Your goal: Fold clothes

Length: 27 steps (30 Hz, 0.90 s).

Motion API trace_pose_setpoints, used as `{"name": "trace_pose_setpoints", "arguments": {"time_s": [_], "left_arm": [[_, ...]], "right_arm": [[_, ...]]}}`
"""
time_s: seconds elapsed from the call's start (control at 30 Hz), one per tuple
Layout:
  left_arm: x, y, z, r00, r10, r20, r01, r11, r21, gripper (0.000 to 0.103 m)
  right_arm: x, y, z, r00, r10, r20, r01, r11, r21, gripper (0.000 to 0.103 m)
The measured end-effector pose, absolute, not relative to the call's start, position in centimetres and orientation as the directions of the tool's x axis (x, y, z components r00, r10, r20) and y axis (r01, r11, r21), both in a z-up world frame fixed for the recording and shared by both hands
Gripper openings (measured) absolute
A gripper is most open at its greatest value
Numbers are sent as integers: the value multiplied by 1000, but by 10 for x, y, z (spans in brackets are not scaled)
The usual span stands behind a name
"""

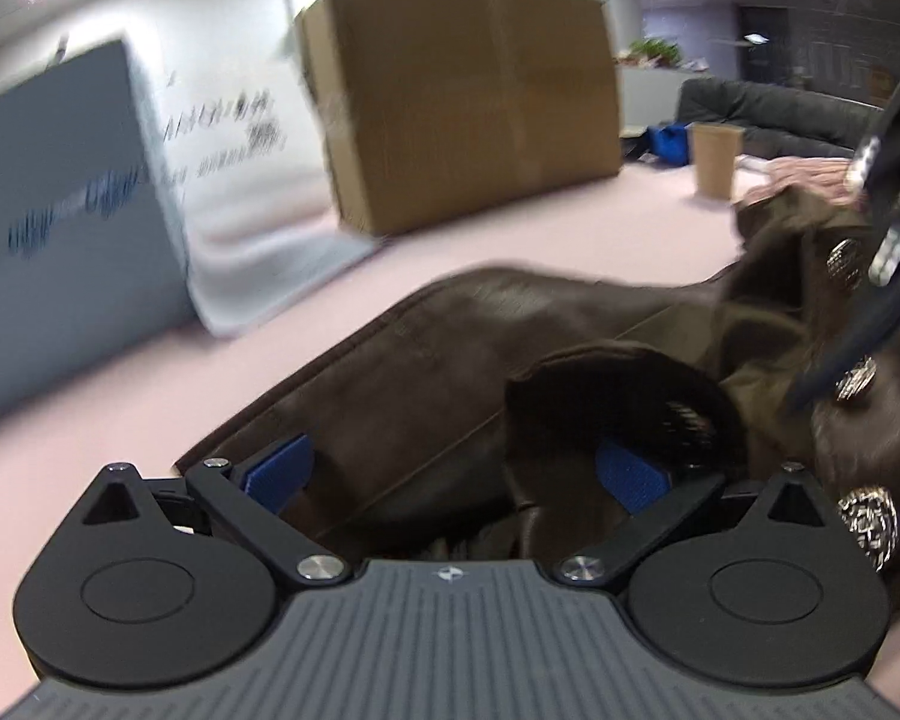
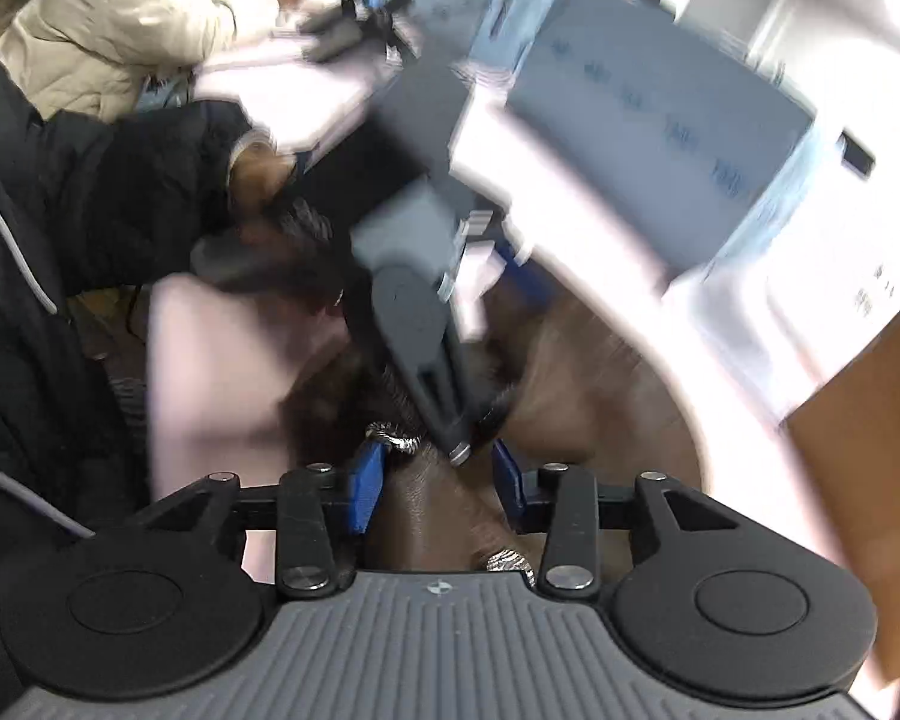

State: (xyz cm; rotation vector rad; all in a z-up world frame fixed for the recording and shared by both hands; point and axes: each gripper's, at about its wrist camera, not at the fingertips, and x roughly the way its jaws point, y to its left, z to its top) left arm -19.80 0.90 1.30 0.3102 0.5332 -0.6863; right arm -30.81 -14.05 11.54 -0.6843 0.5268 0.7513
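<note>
While stretched lengthwise away across the pink table [image 1: 510,228], brown jacket [image 1: 450,348] pinched by right gripper [image 2: 438,480], left gripper [image 1: 456,474] spread.

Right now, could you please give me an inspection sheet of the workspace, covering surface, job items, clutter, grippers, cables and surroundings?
Surface: pale pink tabletop, mostly bare.
Job's things: dark brown leather-like garment with ornate silver metal buttons, partly lifted and bunched.
Clutter: large brown cardboard box; grey-and-white printed carton; small brown paper bag.
Grippers: left hand-held gripper open, garment between its blue pads; right hand-held gripper closed on garment.
Cables: nothing seen.
Surroundings: dark sofa; person in cream padded jacket at another table; images motion-blurred.
</note>
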Motion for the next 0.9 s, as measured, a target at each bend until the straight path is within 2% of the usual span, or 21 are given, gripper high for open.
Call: {"name": "trace_pose_setpoints", "arguments": {"time_s": [0.07, 0.13, 0.17, 0.3, 0.43, 0.63, 0.9], "left_arm": [[-199, 9, 12, 650, -514, -560, 673, 732, 108, 102], [-203, 7, 11, 662, -508, -551, 674, 725, 141, 102], [-204, 6, 11, 664, -506, -550, 674, 724, 147, 102], [-203, 7, 11, 663, -503, -554, 674, 724, 149, 103], [-201, 7, 12, 661, -503, -557, 674, 724, 148, 103], [-201, 8, 12, 662, -501, -557, 674, 723, 151, 103], [-201, 5, 12, 668, -493, -557, 671, 724, 163, 103]], "right_arm": [[-302, -151, 132, 676, 438, -593, -717, 578, -389, 48], [-283, -163, 147, 723, 432, -540, -667, 639, -382, 61], [-274, -167, 151, 732, 428, -530, -654, 659, -372, 64], [-229, -170, 145, 710, 400, -580, -654, 680, -332, 75], [-183, -163, 122, 656, 350, -669, -678, 661, -320, 75], [-135, -146, 82, 565, 299, -769, -719, 636, -280, 82], [-122, -139, 51, 481, 311, -820, -761, 612, -214, 82]]}}
